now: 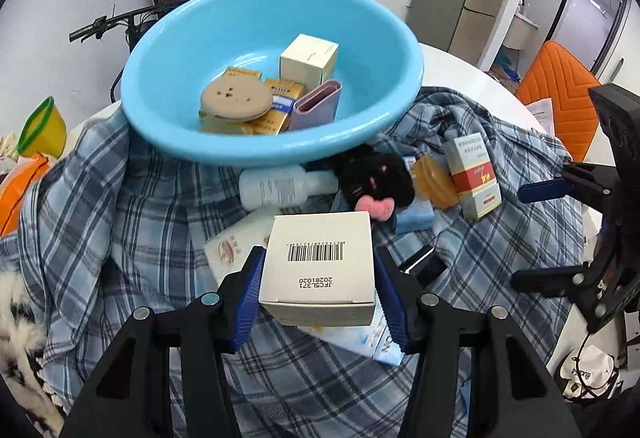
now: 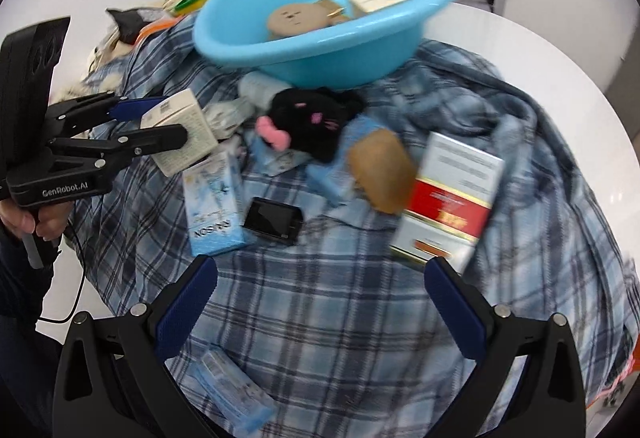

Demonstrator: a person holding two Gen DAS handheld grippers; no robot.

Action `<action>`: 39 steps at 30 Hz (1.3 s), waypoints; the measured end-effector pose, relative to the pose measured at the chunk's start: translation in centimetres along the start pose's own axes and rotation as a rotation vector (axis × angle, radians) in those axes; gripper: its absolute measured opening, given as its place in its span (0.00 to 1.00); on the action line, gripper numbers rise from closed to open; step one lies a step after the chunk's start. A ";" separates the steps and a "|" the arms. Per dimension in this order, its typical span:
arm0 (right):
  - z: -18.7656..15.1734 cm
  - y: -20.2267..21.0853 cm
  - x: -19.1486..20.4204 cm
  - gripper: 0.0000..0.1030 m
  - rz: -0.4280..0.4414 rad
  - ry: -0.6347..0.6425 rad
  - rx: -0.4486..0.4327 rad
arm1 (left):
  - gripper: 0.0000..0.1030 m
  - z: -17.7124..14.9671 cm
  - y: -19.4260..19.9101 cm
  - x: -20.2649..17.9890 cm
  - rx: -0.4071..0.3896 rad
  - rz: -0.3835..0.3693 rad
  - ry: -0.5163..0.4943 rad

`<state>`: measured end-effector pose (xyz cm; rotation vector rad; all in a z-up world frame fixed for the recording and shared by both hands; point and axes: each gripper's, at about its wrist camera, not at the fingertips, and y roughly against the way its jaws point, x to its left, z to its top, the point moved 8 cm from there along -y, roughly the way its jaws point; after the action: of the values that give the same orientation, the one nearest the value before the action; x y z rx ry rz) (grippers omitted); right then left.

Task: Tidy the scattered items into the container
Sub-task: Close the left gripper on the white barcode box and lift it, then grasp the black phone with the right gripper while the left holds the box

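Observation:
My left gripper (image 1: 318,274) is shut on a white barcoded box (image 1: 320,262), held above the plaid cloth in front of the blue basin (image 1: 224,142). The basin holds a cream box (image 1: 310,58), gold boxes, a round tan bear case (image 1: 236,100) and a mauve case. The right wrist view shows the left gripper (image 2: 160,122) with the box (image 2: 188,118). My right gripper (image 2: 320,298) is open and empty over the cloth, just short of a red-and-white box (image 2: 448,202). A black plush (image 2: 316,118), brown soap (image 2: 382,170), black device (image 2: 274,220), light blue carton (image 2: 214,198) and white bottle (image 1: 280,186) lie scattered.
A blue plaid cloth (image 2: 340,318) covers a round white table (image 2: 560,78). A small blue packet (image 2: 232,386) lies near my right gripper. A yellow cup (image 1: 44,128) and orange bag stand at the left, an orange chair (image 1: 560,94) at the right.

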<state>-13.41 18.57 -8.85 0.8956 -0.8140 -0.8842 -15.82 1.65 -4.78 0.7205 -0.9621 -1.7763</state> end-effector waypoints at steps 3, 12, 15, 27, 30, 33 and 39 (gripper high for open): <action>0.4 -1.4 1.7 1.00 0.010 0.034 0.018 | 0.54 -0.9 0.1 0.2 0.009 0.005 -0.006; 1.5 -4.7 3.2 0.98 0.001 0.017 0.016 | 0.54 -1.8 1.4 2.8 -0.014 0.046 0.020; 1.9 -5.5 3.2 0.95 -0.035 0.029 0.009 | 0.54 -2.1 1.5 3.3 -0.015 0.050 0.026; 0.9 -5.1 2.9 0.36 0.025 0.039 0.029 | 0.54 -2.1 1.4 2.8 -0.013 0.032 0.004; 0.3 -4.7 2.6 0.36 0.023 0.057 0.059 | 0.55 -2.0 1.4 2.3 -0.015 0.021 -0.002; -0.5 -4.7 1.9 0.36 -0.002 0.079 0.096 | 0.55 -2.0 1.2 1.9 -0.009 0.015 -0.012; -1.6 -4.6 0.8 0.49 -0.048 0.097 0.118 | 0.55 -2.0 0.7 1.4 0.001 0.004 -0.013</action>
<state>-13.02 16.72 -13.35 1.0577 -0.7696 -0.8346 -14.39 -0.36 -5.29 0.7074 -0.9724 -1.7790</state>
